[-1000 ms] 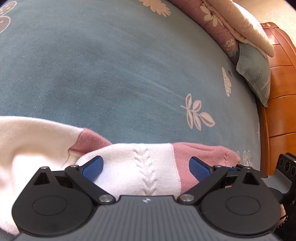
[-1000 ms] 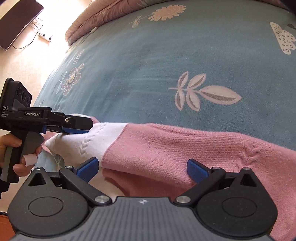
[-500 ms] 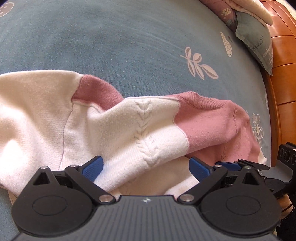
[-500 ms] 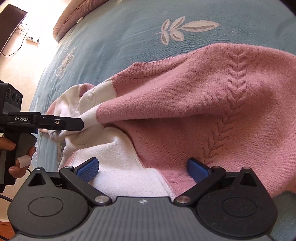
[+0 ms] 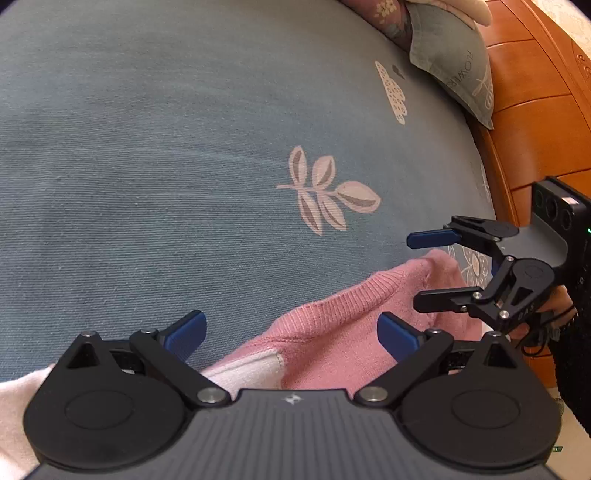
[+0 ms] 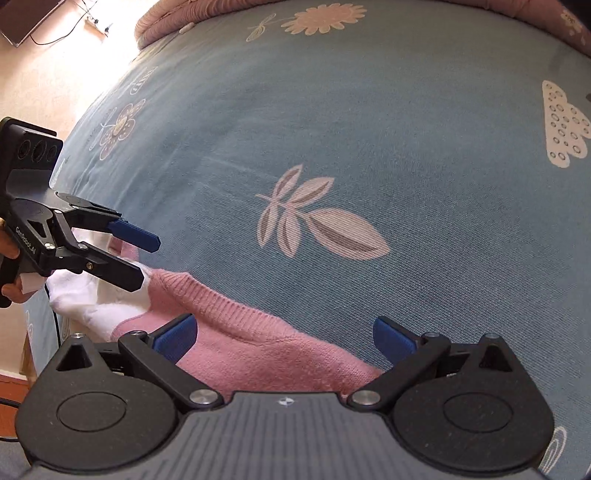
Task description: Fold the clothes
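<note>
A pink and white knit sweater [image 5: 332,332] lies bunched on the blue-green bedsheet [image 5: 184,166], low in both views. My left gripper [image 5: 291,332] is open just above its pink collar edge and holds nothing; the right wrist view shows it as my left gripper [image 6: 142,260] over the sweater's white part [image 6: 92,310]. My right gripper [image 6: 284,338] is open too, over the pink part of the sweater [image 6: 258,354]. From the left wrist it appears as my right gripper [image 5: 428,273], jaws apart beside the pink folds. A hand holds each handle.
A wooden bed frame [image 5: 535,129] runs along the right side, with a grey pillow [image 5: 454,62] and folded bedding against it. The sheet carries leaf [image 6: 314,225], cloud and flower prints. A light floor and a dark screen [image 6: 22,14] lie beyond the bed's far left.
Half a second ago the sweater filled both views and spread between the fingers. It has dropped low on the sheet, and both grippers now sit back from it with jaws apart.
</note>
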`<state>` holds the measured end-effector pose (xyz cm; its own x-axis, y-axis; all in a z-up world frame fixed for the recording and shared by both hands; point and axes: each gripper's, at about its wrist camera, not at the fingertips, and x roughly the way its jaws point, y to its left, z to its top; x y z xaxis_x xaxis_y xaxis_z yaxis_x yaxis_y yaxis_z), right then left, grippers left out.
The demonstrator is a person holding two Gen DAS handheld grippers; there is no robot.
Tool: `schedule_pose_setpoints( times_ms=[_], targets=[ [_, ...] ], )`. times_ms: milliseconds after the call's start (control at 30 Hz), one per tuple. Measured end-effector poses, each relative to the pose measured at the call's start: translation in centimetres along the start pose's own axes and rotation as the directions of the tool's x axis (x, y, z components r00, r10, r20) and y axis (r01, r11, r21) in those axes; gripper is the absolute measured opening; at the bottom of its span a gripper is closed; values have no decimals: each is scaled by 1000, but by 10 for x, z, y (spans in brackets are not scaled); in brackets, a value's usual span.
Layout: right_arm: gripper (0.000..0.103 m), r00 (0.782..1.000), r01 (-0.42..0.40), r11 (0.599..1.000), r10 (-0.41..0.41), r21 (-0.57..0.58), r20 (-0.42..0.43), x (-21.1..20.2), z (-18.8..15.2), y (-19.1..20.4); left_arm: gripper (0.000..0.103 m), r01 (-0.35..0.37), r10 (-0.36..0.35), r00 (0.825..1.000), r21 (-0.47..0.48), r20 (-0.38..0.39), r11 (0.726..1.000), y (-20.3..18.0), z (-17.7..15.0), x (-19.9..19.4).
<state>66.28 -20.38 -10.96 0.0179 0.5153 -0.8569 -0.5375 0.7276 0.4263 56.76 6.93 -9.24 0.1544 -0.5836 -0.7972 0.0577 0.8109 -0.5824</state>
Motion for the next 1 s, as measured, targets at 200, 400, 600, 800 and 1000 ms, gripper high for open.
schedule_pose_setpoints(
  times_ms=[200, 400, 600, 800, 1000],
  targets=[
    [103, 992, -100, 995, 99, -8, -78, -3, -22, 9, 98, 49, -48, 996, 12, -72, 999, -6, -19, 5],
    [103, 992, -113, 991, 108, -71, -72, -28, -64, 49, 98, 99, -93, 991, 64, -100, 993, -21, -47, -18],
    [103, 972, -174, 985, 171, -5, -159, -20, -109, 72, 98, 93, -81, 987, 78, -141, 993, -31, -85, -27],
    [103, 978, -144, 990, 143, 9, -154, -17, -136, 87, 98, 33, -22, 984, 61, -174, 998, -35, -111, -24],
    [103, 998, -62, 996, 60, -56, -35, -40, -104, 89, 98, 12, -3, 997, 127, -72, 992, -47, -90, -44]
  ],
)
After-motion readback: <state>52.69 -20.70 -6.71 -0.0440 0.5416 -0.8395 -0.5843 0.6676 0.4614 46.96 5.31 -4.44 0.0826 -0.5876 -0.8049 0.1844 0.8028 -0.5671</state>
